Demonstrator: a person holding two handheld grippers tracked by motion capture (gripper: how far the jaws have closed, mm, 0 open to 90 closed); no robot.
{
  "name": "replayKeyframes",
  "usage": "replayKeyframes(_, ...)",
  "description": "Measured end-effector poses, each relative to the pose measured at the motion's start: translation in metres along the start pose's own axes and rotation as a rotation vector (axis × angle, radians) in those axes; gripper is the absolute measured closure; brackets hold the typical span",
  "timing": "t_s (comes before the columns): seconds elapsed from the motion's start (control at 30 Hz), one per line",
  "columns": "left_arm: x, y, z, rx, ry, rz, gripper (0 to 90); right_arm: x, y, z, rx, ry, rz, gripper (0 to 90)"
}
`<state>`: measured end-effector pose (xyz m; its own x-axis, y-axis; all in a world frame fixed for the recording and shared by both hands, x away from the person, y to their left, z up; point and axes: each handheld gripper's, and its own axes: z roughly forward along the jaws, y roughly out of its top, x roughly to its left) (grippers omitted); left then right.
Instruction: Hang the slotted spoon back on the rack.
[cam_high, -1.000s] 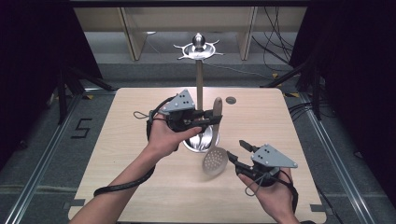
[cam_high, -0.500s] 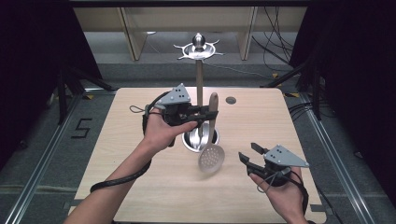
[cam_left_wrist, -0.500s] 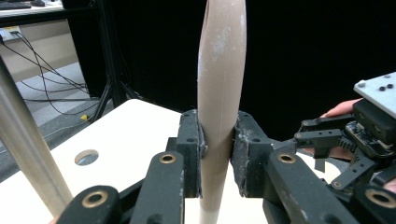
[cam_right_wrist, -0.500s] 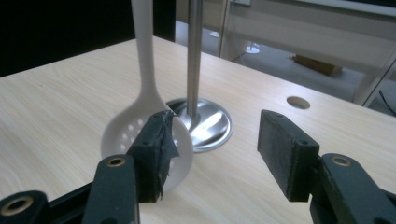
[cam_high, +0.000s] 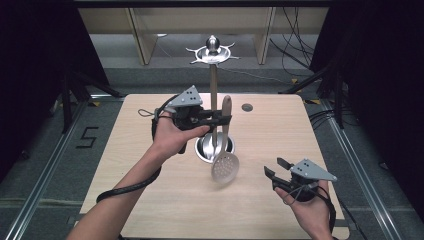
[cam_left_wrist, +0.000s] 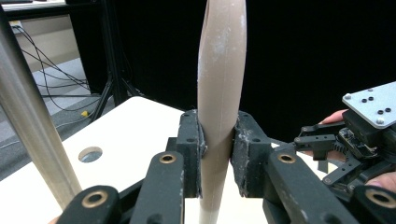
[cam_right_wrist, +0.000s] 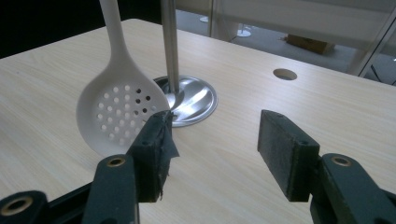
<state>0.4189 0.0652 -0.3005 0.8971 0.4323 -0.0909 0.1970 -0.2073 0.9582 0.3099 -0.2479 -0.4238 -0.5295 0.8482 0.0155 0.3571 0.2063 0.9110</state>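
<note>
Skimmer (cam_high: 224, 165) clamped in left gripper (cam_high: 220, 119) jaws beside pole (cam_high: 213, 95); right gripper (cam_high: 274, 168) jaws agape, clear.

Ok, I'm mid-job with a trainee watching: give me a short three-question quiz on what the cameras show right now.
1. True or false: the left gripper is shut on the skimmer's handle.
2. Multiple choice: the right gripper is A) shut on the metal pole, B) open and holding nothing, C) shut on the skimmer's head.
3. Fill in: the skimmer's perforated head hangs just in front of the stand's round metal ____.

Key
1. True: both pads press the handle from either side in the left gripper view.
2. B: its jaws stand apart above the wooden table.
3. Base: the metal pole rises from it to a hook ring.
</note>
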Motion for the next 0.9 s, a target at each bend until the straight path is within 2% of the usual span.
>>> replayKeyframes(0.07, 0.001, 0.001, 0.0, 0.002, 0.002, 0.001, 73.8, -0.002, -0.001, 0.001, -0.004, -0.006, -0.005, 45.5)
replayKeyframes(0.1, 0.001, 0.001, 0.0, 0.004, 0.003, 0.004, 73.8, 0.0, -0.002, 0.0, 0.012, -0.012, 0.023, 45.5)
replayKeyframes(0.13, 0.001, 0.001, 0.0, 0.003, 0.002, 0.003, 73.8, 0.0, -0.002, 0.0, 0.012, -0.012, 0.023, 45.5)
replayKeyframes(0.17, 0.002, 0.002, 0.0, 0.004, 0.0, 0.0, 73.8, -0.004, -0.002, 0.002, -0.001, -0.004, -0.001, 45.4)
replayKeyframes(0.2, 0.002, 0.002, 0.001, 0.006, -0.001, -0.001, 73.8, -0.004, -0.003, 0.003, -0.011, 0.001, 0.003, 45.3)
replayKeyframes(0.23, 0.002, 0.003, 0.001, 0.008, -0.002, -0.002, 73.8, -0.001, -0.003, 0.001, 0.005, -0.014, 0.032, 45.2)
replayKeyframes(0.27, 0.002, 0.003, 0.001, 0.008, -0.002, -0.002, 73.8, -0.004, -0.003, 0.002, -0.006, -0.016, -0.005, 45.2)
replayKeyframes(0.33, 0.003, 0.005, 0.001, 0.011, -0.003, 0.0, 73.8, -0.004, -0.003, 0.001, 0.005, -0.012, 0.007, 45.1)
replayKeyframes(0.4, 0.005, 0.006, 0.001, 0.012, 0.0, -0.002, 73.8, -0.005, -0.004, 0.001, 0.007, -0.014, -0.011, 45.0)
replayKeyframes(0.43, 0.006, 0.007, 0.001, 0.012, 0.001, -0.003, 73.8, -0.003, -0.004, 0.001, 0.015, -0.011, 0.022, 45.0)
replayKeyframes(0.57, 0.009, 0.009, 0.002, 0.015, -0.002, -0.014, 73.8, -0.003, -0.005, 0.001, 0.021, -0.013, 0.024, 45.0)
replayKeyframes(0.6, 0.009, 0.009, 0.002, 0.015, -0.002, -0.014, 73.8, -0.001, -0.005, 0.0, 0.029, -0.011, 0.042, 45.0)
replayKeyframes(0.63, 0.009, 0.009, 0.002, 0.017, -0.002, -0.017, 73.8, -0.004, -0.005, 0.002, 0.007, -0.015, 0.006, 45.0)
replayKeyframes(0.67, 0.01, 0.01, 0.002, 0.015, -0.004, -0.02, 73.8, -0.005, -0.004, 0.002, 0.002, -0.017, -0.01, 45.0)
replayKeyframes(0.87, 0.013, 0.014, 0.004, 0.022, -0.008, -0.025, 73.8, -0.003, -0.005, 0.004, 0.0, 0.001, 0.008, 44.8)
replayKeyframes(0.9, 0.013, 0.015, 0.003, 0.02, -0.008, -0.03, 73.8, -0.004, -0.006, 0.004, -0.005, -0.002, -0.002, 44.8)
